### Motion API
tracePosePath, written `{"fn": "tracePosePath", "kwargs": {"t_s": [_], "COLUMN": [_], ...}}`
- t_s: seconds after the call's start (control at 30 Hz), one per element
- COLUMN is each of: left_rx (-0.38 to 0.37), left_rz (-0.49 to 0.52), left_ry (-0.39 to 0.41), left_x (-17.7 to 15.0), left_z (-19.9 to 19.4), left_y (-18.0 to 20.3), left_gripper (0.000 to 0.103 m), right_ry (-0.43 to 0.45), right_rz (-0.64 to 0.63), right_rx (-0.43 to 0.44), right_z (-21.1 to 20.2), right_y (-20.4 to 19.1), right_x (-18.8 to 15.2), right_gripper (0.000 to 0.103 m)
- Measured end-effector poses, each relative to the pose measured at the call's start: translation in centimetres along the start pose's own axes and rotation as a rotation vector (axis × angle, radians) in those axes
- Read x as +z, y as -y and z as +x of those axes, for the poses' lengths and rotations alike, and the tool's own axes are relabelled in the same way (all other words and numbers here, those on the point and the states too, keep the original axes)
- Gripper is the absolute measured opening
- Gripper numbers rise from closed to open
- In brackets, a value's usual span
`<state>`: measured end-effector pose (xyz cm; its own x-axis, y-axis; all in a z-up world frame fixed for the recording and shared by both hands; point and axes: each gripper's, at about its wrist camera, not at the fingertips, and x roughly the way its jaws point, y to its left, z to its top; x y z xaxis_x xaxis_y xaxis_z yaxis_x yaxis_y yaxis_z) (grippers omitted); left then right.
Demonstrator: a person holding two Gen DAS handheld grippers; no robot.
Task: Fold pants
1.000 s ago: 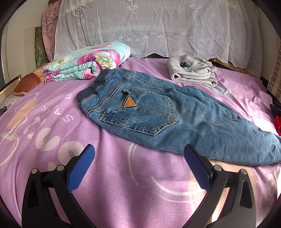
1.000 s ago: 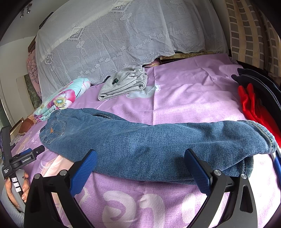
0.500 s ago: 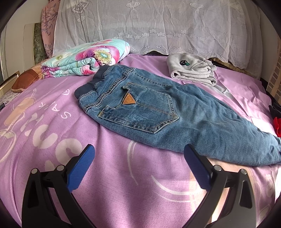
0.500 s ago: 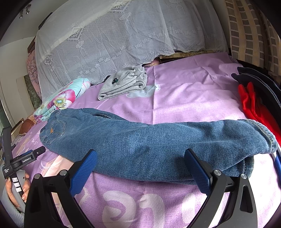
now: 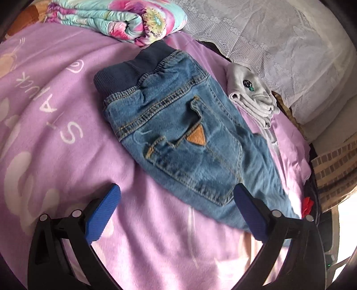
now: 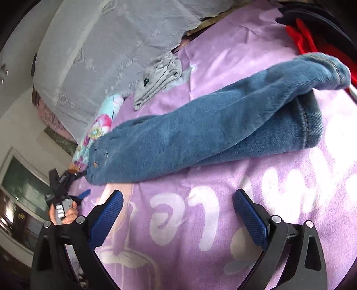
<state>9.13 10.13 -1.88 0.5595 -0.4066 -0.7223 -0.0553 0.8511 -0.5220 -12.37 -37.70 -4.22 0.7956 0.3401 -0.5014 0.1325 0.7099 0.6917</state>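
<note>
While both views have tilted and closed in since a second ago, the blue denim pants [image 5: 183, 138] lie unfolded (legs stacked) on the purple bed [image 5: 55, 133]; the left hand-held gripper [image 5: 176, 214] and right hand-held gripper [image 6: 177, 214] are held wide open and empty, so grasping seems imminent.

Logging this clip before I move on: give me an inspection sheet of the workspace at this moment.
Surface: purple bedspread with white lettering.
Job's things: jeans lying flat, back pocket up, legs stacked toward the cuffs; not yet folded across.
Clutter: folded grey garment, floral quilt, red cloth at the bed edge.
Grippers: left gripper open, empty, near the seat; right gripper open, empty, short of the legs.
Cables: nothing seen.
Surroundings: white lace cover behind the bed.
</note>
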Motion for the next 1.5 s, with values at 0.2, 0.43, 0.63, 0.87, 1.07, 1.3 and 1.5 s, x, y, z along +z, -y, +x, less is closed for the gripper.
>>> {"fn": "tracePosePath", "kwargs": {"t_s": [0.2, 0.43, 0.63, 0.87, 1.07, 1.3, 1.5], "left_rx": [0.030, 0.178, 0.143, 0.017, 0.006, -0.024, -0.010], "left_rz": [-0.037, 0.100, 0.092, 0.197, 0.094, 0.044, -0.003], "left_ry": [-0.034, 0.008, 0.067, 0.207, 0.041, 0.075, 0.070], "left_x": [3.6, 4.4, 4.9, 3.0, -0.8, -1.5, 0.3], "left_z": [3.9, 6.6, 4.4, 0.1, 4.7, 3.3, 3.6], "left_y": [0.5, 3.0, 3.7, 9.2, 5.6, 3.9, 2.9], "left_gripper": [0.099, 0.099, 0.037, 0.058, 0.084, 0.085, 0.084], "right_ry": [0.027, 0.056, 0.193, 0.334, 0.301, 0.250, 0.214], "right_rz": [0.214, 0.054, -0.073, 0.025, 0.227, 0.162, 0.194], "right_rx": [-0.048, -0.218, -0.101, -0.091, -0.038, -0.033, -0.067], "right_z": [2.7, 6.3, 7.2, 4.2, 2.2, 3.8, 5.1], "right_y": [1.0, -0.2, -3.5, -1.1, 8.3, 8.7, 8.7], "right_x": [3.3, 7.4, 19.6, 28.0, 20.1, 18.5, 19.5], "right_gripper": [0.100, 0.054, 0.014, 0.091, 0.091, 0.062, 0.038]}}
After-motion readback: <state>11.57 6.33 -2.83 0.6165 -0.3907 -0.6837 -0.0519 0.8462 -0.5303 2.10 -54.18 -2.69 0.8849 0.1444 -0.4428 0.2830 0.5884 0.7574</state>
